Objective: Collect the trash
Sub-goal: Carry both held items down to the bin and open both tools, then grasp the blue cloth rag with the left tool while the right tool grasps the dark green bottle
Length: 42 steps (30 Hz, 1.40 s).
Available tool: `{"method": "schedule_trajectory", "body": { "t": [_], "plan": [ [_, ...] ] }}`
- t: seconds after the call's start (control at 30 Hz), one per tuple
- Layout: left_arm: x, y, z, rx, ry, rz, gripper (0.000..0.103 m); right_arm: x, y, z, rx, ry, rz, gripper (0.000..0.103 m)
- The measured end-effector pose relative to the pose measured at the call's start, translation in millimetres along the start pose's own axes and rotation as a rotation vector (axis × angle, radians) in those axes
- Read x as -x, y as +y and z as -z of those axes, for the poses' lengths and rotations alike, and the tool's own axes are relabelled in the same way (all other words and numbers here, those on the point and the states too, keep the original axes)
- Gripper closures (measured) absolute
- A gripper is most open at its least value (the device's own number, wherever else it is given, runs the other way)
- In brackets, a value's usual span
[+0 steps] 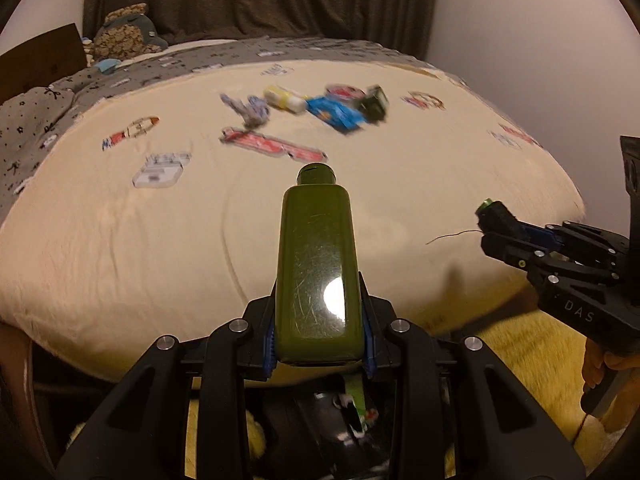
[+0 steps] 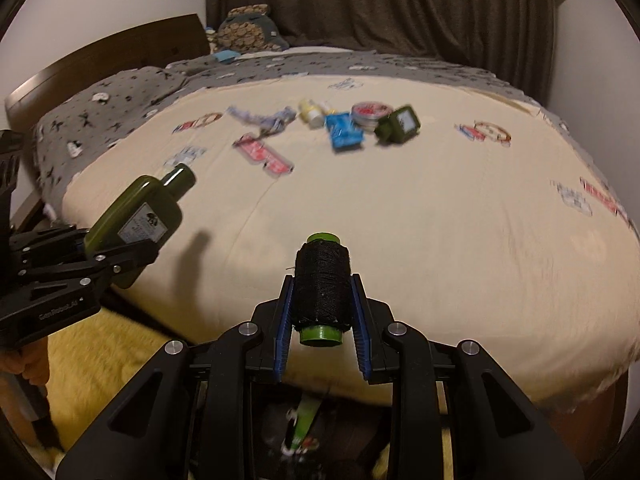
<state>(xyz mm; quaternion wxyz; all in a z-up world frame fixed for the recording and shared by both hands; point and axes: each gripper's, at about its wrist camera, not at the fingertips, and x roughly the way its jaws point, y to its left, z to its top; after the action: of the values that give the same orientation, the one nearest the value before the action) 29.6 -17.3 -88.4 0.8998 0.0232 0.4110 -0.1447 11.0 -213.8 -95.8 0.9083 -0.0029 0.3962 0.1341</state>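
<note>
My left gripper [image 1: 319, 344] is shut on an olive-green flat bottle [image 1: 316, 264], held over the near edge of the bed; the bottle also shows in the right wrist view [image 2: 136, 220]. My right gripper [image 2: 322, 312] is shut on a spool of black thread with green ends [image 2: 322, 288], also over the bed's near edge; it shows in the left wrist view [image 1: 494, 216]. More trash lies blurred on the far middle of the bed: a blue packet [image 2: 344, 132], a small green bottle [image 2: 398, 124], a round tin [image 2: 370, 114], a yellow-white tube [image 2: 312, 114], a crumpled wrapper [image 2: 260, 120].
The cream bedspread [image 2: 440, 220] has printed patches. A grey patterned blanket [image 2: 120, 96] and a plush toy [image 2: 248, 32] lie at the head. A dark container with a green item [image 2: 304, 428] sits below the grippers on a yellow rug [image 2: 112, 360].
</note>
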Motion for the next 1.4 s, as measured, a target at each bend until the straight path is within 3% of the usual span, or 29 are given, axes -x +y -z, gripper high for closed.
{"method": "schedule_trajectory", "body": {
  "t": [0.2,0.53,0.7,0.9,0.97,1.0,1.1,1.2,1.27,1.33,1.4],
  "plan": [
    [-7,-13,42,-0.019,0.084,0.052,0.074,-4,4,42,-0.036,0.079,-0.038,0.075],
    [-47,-19,98,-0.027,0.277,0.101,0.074,-50,14,97,-0.091,0.293,-0.083,0.075],
    [-75,-17,115,-0.017,0.376,0.113,0.074,-64,19,110,-0.092,0.369,-0.091,0.075],
    [-92,-16,120,-0.009,0.416,0.116,0.073,-70,16,113,-0.135,0.391,-0.114,0.074],
    [-95,-13,118,-0.004,0.420,0.113,0.063,-69,12,113,-0.145,0.390,-0.113,0.074],
    [-95,-10,119,-0.004,0.420,0.110,0.061,-68,11,113,-0.151,0.388,-0.111,0.071],
    [-95,-5,117,-0.001,0.415,0.092,0.058,-64,2,110,-0.183,0.368,-0.106,0.048],
    [-90,-5,112,0.004,0.399,0.075,0.050,-57,-3,106,-0.188,0.341,-0.085,0.047],
    [-83,-3,107,0.014,0.380,0.069,0.035,-51,-5,102,-0.186,0.314,-0.063,0.042],
    [-75,2,98,0.028,0.351,0.072,0.030,-46,-5,92,-0.189,0.288,-0.043,0.028],
    [-66,5,87,0.023,0.318,0.068,0.027,-39,-11,82,-0.188,0.259,-0.030,0.023]
  ]
}}
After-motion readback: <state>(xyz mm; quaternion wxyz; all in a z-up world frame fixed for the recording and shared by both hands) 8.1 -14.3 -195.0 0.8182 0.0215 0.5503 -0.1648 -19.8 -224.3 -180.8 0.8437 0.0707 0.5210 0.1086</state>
